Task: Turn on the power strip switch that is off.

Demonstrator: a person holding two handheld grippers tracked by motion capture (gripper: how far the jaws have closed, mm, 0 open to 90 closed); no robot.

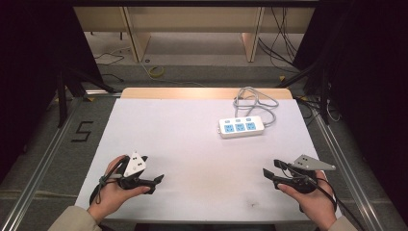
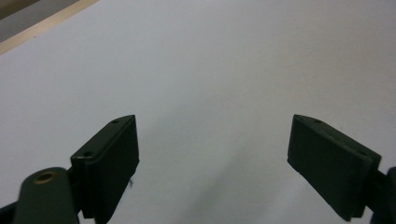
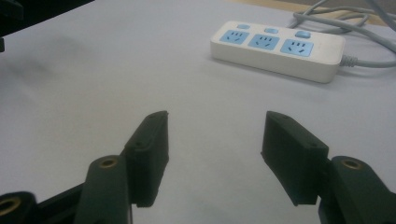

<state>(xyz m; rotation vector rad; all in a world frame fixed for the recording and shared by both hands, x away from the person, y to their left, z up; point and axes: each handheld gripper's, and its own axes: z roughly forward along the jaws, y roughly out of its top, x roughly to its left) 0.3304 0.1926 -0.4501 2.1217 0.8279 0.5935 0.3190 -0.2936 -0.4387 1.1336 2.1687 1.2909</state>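
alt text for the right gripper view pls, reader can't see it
Two black jaws of the right gripper stand open with nothing between them above a white table surface. Beyond them lies a white plastic power strip with three light-blue sockets, its grey cable trailing off to the right.

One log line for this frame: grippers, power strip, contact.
left gripper: open, empty | right gripper: open, empty | white three-socket power strip with blue faces: flat on white table, untouched, grey cord looped behind
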